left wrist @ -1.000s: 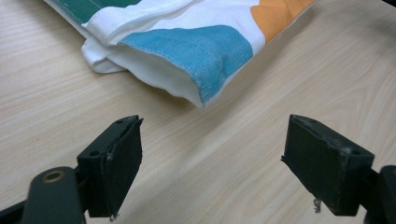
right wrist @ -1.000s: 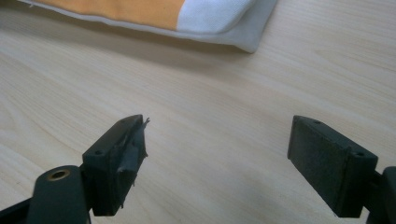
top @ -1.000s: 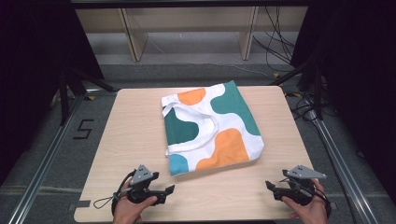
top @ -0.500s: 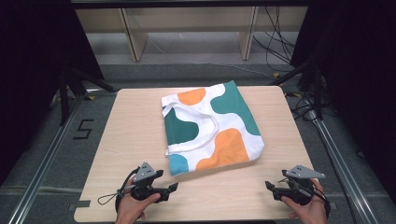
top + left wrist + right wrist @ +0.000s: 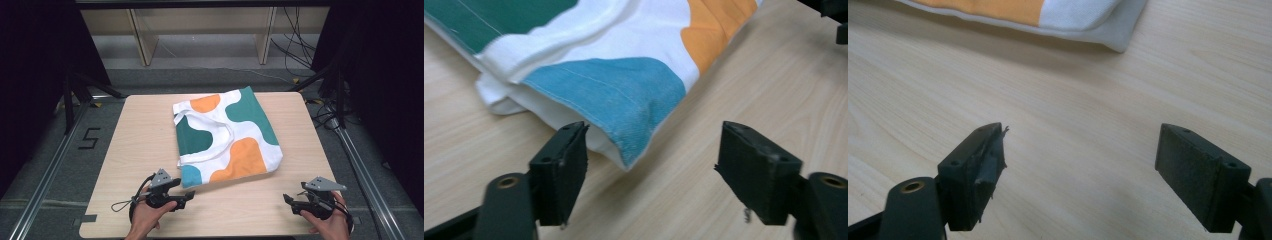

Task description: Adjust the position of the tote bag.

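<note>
A folded tote bag [image 5: 225, 137], patterned white, green, orange and blue, lay flat near the middle of the wooden table [image 5: 135, 130]; the left gripper [image 5: 186, 198] sat just beside its blue near corner [image 5: 624, 100], jaws wide though they had just been closing a little, the corner's tip reaching between them, neither pad pressing it; the right gripper [image 5: 289, 202] rested well apart from the bag's white corner [image 5: 1118, 35], jaws spread wide, holding nothing.

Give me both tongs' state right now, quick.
Left tongs: open, jaws just been closing a little, blue corner of the bag between them, not gripped.
Right tongs: open, over bare table, holding nothing.
</note>
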`<state>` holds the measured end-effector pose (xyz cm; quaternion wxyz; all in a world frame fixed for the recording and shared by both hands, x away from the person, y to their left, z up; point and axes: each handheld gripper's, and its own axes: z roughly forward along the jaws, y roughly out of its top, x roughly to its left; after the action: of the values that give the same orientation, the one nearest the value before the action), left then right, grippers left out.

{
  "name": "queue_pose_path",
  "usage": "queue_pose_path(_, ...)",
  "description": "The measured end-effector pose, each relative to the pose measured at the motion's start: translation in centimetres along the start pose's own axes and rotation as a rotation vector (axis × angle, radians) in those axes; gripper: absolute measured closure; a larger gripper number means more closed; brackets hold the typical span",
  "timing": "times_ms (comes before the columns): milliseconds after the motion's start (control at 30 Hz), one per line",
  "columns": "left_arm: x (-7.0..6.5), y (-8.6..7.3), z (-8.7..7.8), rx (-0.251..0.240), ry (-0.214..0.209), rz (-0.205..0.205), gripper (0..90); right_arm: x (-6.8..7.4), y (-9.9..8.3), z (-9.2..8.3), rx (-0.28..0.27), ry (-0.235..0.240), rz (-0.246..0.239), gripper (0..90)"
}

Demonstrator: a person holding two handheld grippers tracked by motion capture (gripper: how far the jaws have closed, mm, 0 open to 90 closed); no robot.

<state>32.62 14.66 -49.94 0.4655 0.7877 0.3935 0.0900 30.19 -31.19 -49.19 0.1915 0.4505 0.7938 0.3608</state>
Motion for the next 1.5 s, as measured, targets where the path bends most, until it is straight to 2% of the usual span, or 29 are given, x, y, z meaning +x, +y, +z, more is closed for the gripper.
queue_pose_path(100,-0.1,0.0,0.5,0.008,-0.006,-0.009,33.5,0.1,0.1,-0.1,0.006,0.007,0.022,20.9)
queue_pose_path(133,-0.1,0.1,0.6,0.028,0.011,0.014,36.3,0.2,0.1,-0.1,0.006,0.007,0.022,21.1)
queue_pose_path(200,-0.1,0.1,0.6,0.021,0.035,0.037,45.5,0.1,0.1,0.0,0.006,0.010,0.020,21.1)
queue_pose_path(233,-0.1,0.1,0.6,0.021,0.035,0.037,51.4,0.1,0.1,0.0,0.006,0.010,0.020,21.1)
queue_pose_path(267,-0.1,0.2,0.6,0.007,0.038,0.044,51.4,0.1,0.1,0.0,-0.003,0.009,0.006,21.1)
queue_pose_path(300,0.0,0.3,0.4,0.033,0.039,0.083,63.2,0.5,0.1,-0.1,0.014,0.005,0.047,21.3)
queue_pose_path(333,-0.4,0.3,0.4,0.008,0.029,0.077,68.2,0.5,0.1,-0.1,0.016,0.006,0.045,21.4)
queue_pose_path(367,-0.4,0.3,0.4,0.008,0.029,0.077,69.8,0.4,0.1,-0.1,0.010,0.004,0.037,21.4)
queue_pose_path(400,-0.9,0.4,0.5,0.018,0.013,0.127,72.3,0.2,0.1,0.0,0.005,0.004,0.020,21.5)
queue_pose_path(433,-0.9,0.4,0.5,0.018,0.013,0.127,74.8,0.2,0.1,0.0,0.005,0.004,0.020,21.5)
queue_pose_path(567,-2.1,0.5,1.2,0.025,-0.028,0.167,76.5,0.1,0.1,-0.1,0.017,0.019,0.015,21.9)
queue_pose_path(600,-2.8,0.6,1.4,0.020,-0.041,0.160,77.2,0.1,0.2,-0.1,0.020,0.017,0.021,21.9)
queue_pose_path(633,-3.1,0.7,1.7,0.032,-0.053,0.184,77.7,0.0,0.2,0.0,0.020,0.020,0.019,21.9)
queue_pose_path(700,-4.1,0.9,2.5,0.027,-0.074,0.194,78.6,0.0,0.1,-0.1,0.011,0.003,0.020,22.1)
queue_pose_path(733,-5.2,1.1,3.4,0.026,-0.099,0.201,79.3,-0.1,0.1,0.1,-0.003,-0.005,-0.011,22.2)
queue_pose_path(767,-5.2,1.1,3.4,0.026,-0.099,0.201,79.4,0.0,0.2,0.0,-0.001,0.004,0.003,22.4)
queue_pose_path(833,-6.8,1.4,4.6,0.035,-0.130,0.225,79.7,-0.1,0.2,0.0,-0.001,0.004,0.002,22.5)
queue_pose_path(867,-8.0,1.8,5.6,0.041,-0.145,0.256,79.9,-0.1,0.1,-0.2,0.005,-0.001,0.015,22.7)
queue_pose_path(900,-8.0,1.8,5.6,0.041,-0.145,0.256,79.9,-0.1,0.1,-0.1,-0.001,0.006,0.019,22.7)
queue_pose_path(967,-9.3,2.1,6.7,0.047,-0.166,0.278,79.7,-0.1,0.1,-0.1,-0.003,0.006,0.026,22.7)
queue_pose_path(1000,-10.4,2.4,7.8,0.052,-0.181,0.295,79.5,-0.3,0.1,-0.2,-0.011,-0.003,-0.001,22.9)
queue_pose_path(1033,-10.4,2.4,7.8,0.052,-0.181,0.295,79.2,-0.3,0.1,-0.2,-0.011,-0.003,-0.001,22.9)
queue_pose_path(1067,-10.9,2.5,8.3,0.046,-0.185,0.306,79.2,0.2,0.1,-0.4,-0.002,-0.006,0.050,23.0)
queue_pose_path(1167,-12.0,2.7,9.6,0.046,-0.194,0.317,79.0,-0.3,0.1,-0.4,-0.004,-0.006,0.019,23.2)
queue_pose_path(1300,-13.0,3.0,10.9,0.046,-0.208,0.337,79.1,-0.4,0.1,-0.4,-0.015,-0.013,0.027,23.4)
queue_pose_path(1333,-13.2,3.0,11.2,0.043,-0.199,0.349,79.1,0.0,0.1,-0.6,-0.001,-0.022,0.067,23.4)
queue_pose_path(1433,-13.6,3.0,12.0,0.044,-0.209,0.339,79.1,-0.5,0.1,-0.7,-0.012,-0.019,0.033,23.5)
queue_pose_path(1467,-13.7,3.1,12.2,0.050,-0.212,0.346,79.0,-0.2,0.1,-0.8,0.003,-0.023,0.080,23.6)
queue_pose_path(1500,-14.3,3.2,13.0,0.052,-0.217,0.352,78.6,-0.3,0.1,-0.8,-0.003,-0.025,0.066,23.6)
